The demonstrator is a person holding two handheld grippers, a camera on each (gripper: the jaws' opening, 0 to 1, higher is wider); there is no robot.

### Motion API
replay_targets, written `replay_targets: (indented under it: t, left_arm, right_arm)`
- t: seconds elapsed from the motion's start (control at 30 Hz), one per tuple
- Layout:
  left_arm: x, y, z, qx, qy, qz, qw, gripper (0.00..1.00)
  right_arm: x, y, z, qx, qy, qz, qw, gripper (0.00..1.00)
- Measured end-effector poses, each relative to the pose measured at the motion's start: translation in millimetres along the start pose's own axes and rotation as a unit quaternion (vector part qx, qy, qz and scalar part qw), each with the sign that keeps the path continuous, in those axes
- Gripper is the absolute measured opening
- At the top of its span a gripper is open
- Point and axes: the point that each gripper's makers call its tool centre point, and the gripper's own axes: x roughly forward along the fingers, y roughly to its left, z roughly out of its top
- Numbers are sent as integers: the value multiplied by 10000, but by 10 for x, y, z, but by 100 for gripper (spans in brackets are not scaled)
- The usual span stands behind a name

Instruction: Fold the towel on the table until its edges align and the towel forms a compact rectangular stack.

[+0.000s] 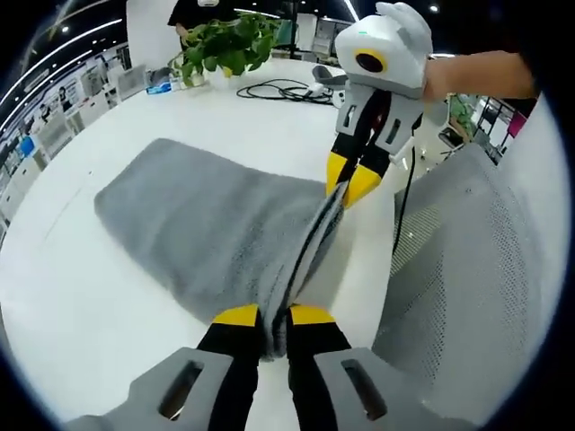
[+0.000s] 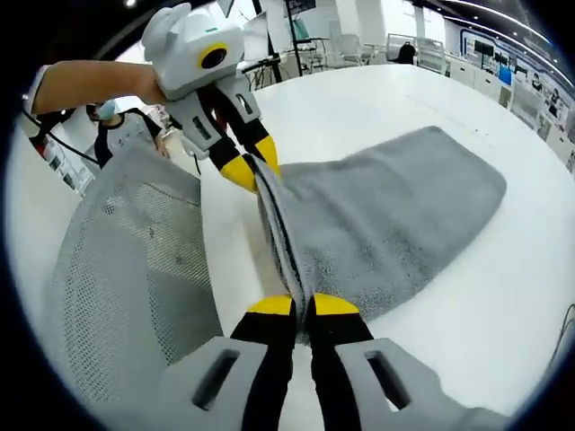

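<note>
Two tools, left tool [image 1: 274, 314] and right tool [image 2: 302, 305], clamp the towel's [image 1: 207, 224] raised edge between them.

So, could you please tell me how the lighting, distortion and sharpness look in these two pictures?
Left gripper view: even overhead light, soft shadows under the grey towel on the white table; fisheye bends the table edge; the right gripper looks sharp. Right gripper view: bright glare-free table, ceiling strip lights curved by distortion; the left gripper and mesh chair back are in focus.
</note>
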Motion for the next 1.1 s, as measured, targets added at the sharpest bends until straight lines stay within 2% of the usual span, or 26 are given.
replay_targets:
  t: [0.53,0.77,0.93,1.1]
  left_arm:
    - [-263,-134,186,-236,-332,-217,9989,9]
    - [-413,-112,328,-303,-584,-194,9976,9]
    - [-457,-79,369,-282,-679,-131,9972,9]
    - [-541,24,444,-322,-805,-19,9962,9]
  right_arm:
    - [-169,130,114,440,-451,115,9979,3]
    - [-300,127,267,592,-740,110,9954,3]
    - [-364,103,376,613,-867,92,9943,3]
    - [-428,54,527,583,-1054,-16,9927,3]
